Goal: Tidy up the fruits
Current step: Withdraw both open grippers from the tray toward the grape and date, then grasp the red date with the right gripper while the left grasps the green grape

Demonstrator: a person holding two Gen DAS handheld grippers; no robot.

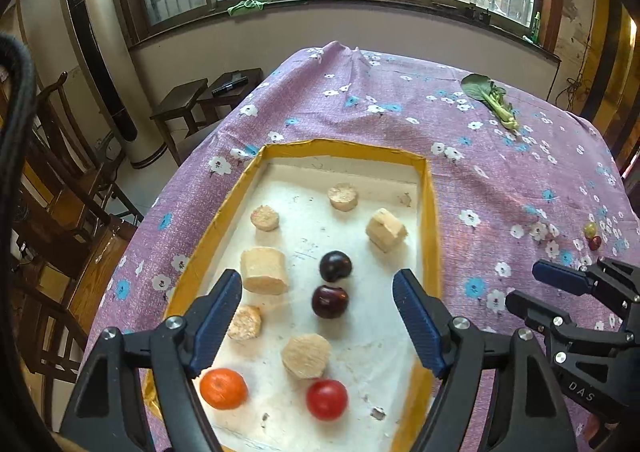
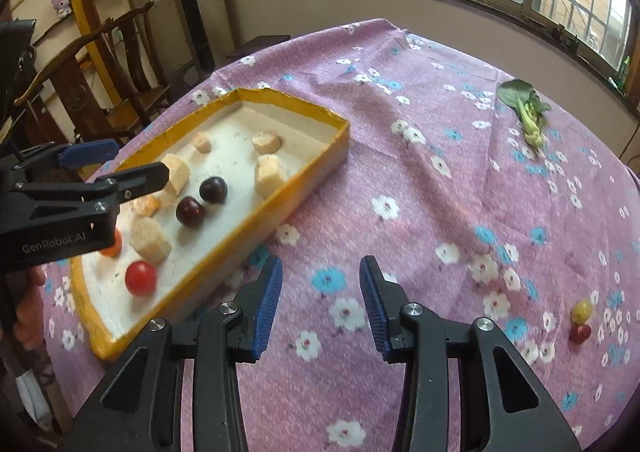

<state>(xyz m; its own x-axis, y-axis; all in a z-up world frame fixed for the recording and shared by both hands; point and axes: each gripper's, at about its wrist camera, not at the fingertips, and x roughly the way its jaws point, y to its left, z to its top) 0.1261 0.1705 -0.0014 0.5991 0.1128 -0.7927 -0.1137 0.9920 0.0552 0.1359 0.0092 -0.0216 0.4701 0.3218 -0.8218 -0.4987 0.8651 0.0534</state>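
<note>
Over the yellow-rimmed tray (image 1: 430, 211), the left gripper (image 1: 318, 326) is held with jaws spread wide and empty above 2 dark plums (image 1: 335, 266). Beside it, the right gripper (image 2: 320, 304) is held part-open over the tablecloth (image 2: 440, 211), nothing pinched.

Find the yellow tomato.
The yellow tomato lies on the tablecloth, low right in the right wrist view, touching a red tomato.

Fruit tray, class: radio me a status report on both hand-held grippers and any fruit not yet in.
Left hand-held gripper open over tray, empty. Right hand-held gripper open, empty, over cloth. Yellow fruit and red fruit still outside. Path clear.
</note>
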